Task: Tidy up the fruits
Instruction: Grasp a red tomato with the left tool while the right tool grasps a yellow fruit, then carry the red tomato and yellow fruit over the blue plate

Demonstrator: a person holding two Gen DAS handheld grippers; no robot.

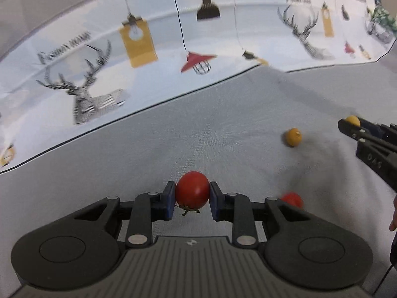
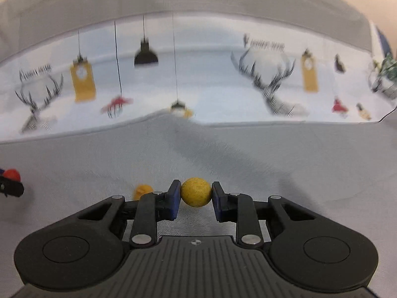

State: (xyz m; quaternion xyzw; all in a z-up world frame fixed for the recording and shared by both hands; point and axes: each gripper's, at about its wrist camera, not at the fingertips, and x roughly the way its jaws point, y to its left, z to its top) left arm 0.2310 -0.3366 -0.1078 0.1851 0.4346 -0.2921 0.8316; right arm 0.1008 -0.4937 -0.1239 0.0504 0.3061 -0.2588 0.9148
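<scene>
Grey cloth: our left gripper clamps red tomato, right gripper clamps yellow fruit; loose yellow fruit lies between them.

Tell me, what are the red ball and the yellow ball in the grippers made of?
The round red tomato looks smooth and glossy, with a dried green stem underneath, so possibly real, possibly plastic. The round yellow fruit looks matte and finely speckled, like foam or rough peel. I cannot tell for certain.
</scene>
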